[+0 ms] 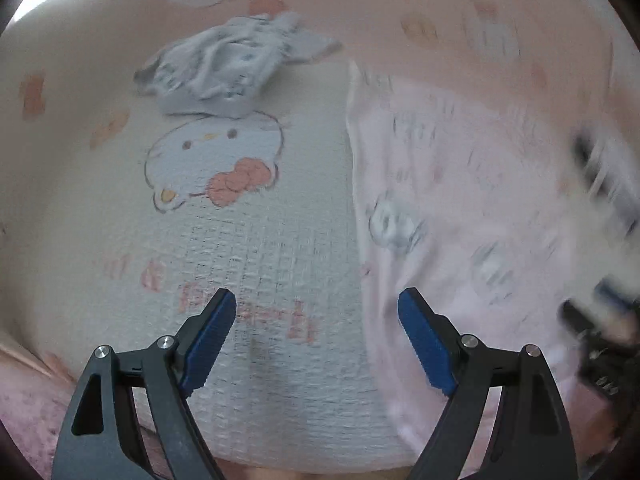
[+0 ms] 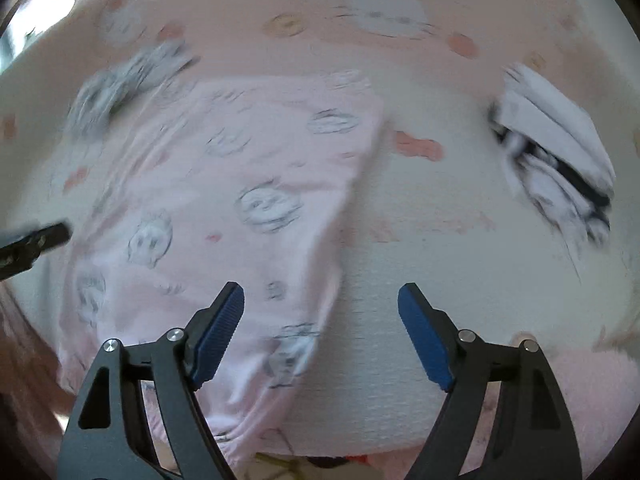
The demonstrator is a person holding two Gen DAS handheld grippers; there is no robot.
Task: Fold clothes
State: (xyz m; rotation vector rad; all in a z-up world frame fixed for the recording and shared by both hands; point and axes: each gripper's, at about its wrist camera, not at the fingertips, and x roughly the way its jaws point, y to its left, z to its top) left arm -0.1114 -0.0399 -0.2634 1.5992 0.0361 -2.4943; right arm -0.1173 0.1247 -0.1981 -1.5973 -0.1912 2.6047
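A pale pink garment (image 1: 460, 208) printed with grey cartoon faces lies spread flat on a bed; the right wrist view shows this pink garment (image 2: 224, 208) from the other side. My left gripper (image 1: 316, 320) hovers open over the bedsheet just left of the garment's edge, holding nothing. My right gripper (image 2: 320, 312) is open too, above the garment's right edge, with nothing between its blue pads. The right gripper (image 1: 600, 340) appears blurred at the right of the left wrist view, and the left gripper (image 2: 28, 244) pokes in at the left of the right wrist view.
A crumpled grey-white garment (image 1: 228, 68) lies on the sheet at the back left, seen blurred as a grey garment (image 2: 120, 84). A black-and-white striped garment (image 2: 560, 160) lies to the right. The bedsheet (image 1: 240, 200) carries cartoon prints. Fluffy pink bedding (image 2: 580, 384) borders the near edge.
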